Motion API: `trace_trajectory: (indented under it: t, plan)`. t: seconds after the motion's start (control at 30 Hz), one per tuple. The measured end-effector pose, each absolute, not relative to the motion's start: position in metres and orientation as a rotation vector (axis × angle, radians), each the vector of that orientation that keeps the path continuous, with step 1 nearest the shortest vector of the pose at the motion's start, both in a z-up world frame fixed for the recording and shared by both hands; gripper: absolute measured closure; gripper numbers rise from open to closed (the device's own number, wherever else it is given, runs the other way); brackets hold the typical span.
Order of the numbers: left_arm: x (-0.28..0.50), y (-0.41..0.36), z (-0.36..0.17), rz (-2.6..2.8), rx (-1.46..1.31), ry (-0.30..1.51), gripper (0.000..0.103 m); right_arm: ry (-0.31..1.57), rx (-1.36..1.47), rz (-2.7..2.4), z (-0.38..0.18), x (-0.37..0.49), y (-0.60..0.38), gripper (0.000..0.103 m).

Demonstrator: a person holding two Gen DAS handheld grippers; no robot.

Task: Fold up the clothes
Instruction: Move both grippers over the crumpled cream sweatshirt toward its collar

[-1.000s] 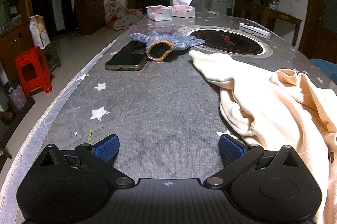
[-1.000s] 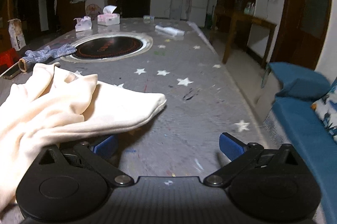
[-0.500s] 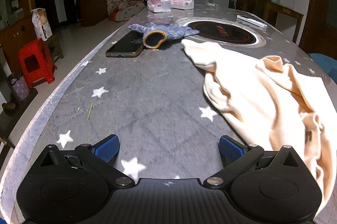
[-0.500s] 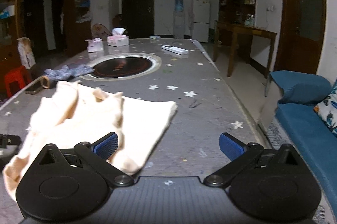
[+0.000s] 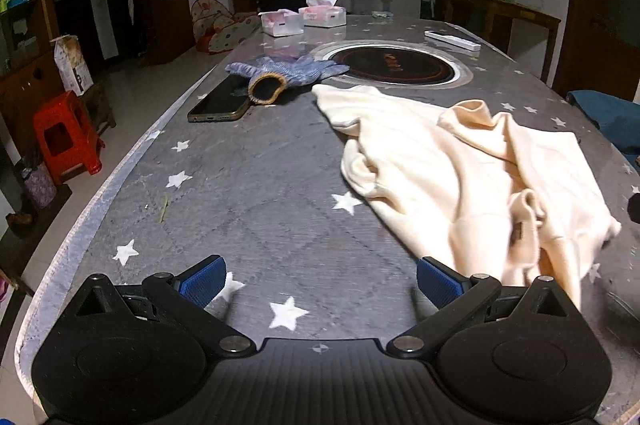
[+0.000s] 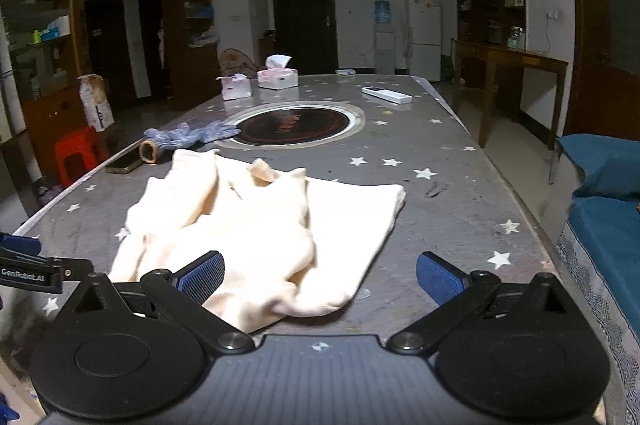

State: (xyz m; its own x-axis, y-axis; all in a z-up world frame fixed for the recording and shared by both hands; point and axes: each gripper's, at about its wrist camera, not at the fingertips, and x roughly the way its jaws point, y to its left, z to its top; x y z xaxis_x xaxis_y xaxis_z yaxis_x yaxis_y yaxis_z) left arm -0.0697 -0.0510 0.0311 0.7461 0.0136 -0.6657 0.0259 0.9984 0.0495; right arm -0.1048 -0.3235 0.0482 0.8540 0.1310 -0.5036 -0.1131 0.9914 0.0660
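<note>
- Both pairs of fingers stand wide apart and grip nothing: the left gripper [image 5: 320, 281] over bare table [image 5: 248, 193], the right gripper [image 6: 320, 277] over the garment's near edge.
- The cream garment [image 6: 256, 225] lies rumpled mid-table.
- Likely risk: pinching through bunched layers would drag the heap toward the glove [image 5: 280, 73] and phone [image 5: 220, 101].

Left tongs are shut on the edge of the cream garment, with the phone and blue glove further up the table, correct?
Not quite. The left tongs are open and hold nothing; the left wrist view shows bare table between the pads. The cream garment lies to their right. The phone and blue glove are further up, as you say.
</note>
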Motion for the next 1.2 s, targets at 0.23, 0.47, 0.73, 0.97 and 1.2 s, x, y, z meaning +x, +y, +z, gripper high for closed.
trace_trajectory:
  t: [0.23,0.47,0.73,0.97,1.2]
  plan:
    - [-0.076,-0.059,0.036,-0.020,0.068,0.719,0.000,0.506,0.031,0.149,0.055,-0.114,-0.319,0.000]
    - [-0.078,-0.065,0.042,-0.035,0.069,0.709,0.000,0.498,0.020,0.170,0.058,-0.118,-0.312,0.000]
    - [-0.075,-0.067,0.042,-0.044,0.067,0.711,0.000,0.506,0.013,0.193,0.058,-0.116,-0.304,0.000]
    - [-0.069,-0.071,0.045,-0.061,0.067,0.708,0.000,0.514,-0.002,0.210,0.057,-0.112,-0.298,0.000]
    - [-0.061,-0.076,0.048,-0.089,0.069,0.703,0.000,0.526,-0.007,0.223,0.056,-0.105,-0.295,0.000]
